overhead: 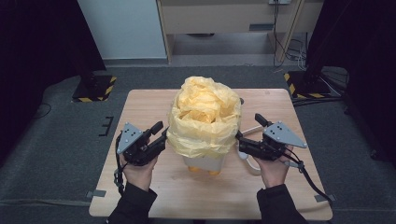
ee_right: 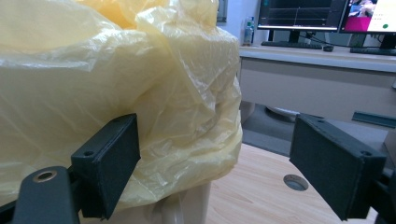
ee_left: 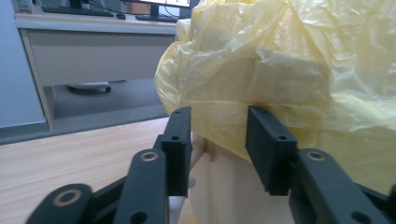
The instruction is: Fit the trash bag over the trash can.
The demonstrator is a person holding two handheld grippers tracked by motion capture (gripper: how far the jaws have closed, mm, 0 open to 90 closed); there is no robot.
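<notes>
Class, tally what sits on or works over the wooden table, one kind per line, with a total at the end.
Yellow plastic bag: 1
White bin under the bag: 1
Black tongs: 2, the left tongs and the right tongs
Total: 4

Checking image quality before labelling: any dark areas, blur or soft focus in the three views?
High view: dark at both sides, table and yellow bag evenly lit, picture a little soft. Left gripper view: bag sharp, the pads close to the lens slightly soft. Right gripper view: bag bright but not blown out, monitors behind readable, near pad dark.
</notes>
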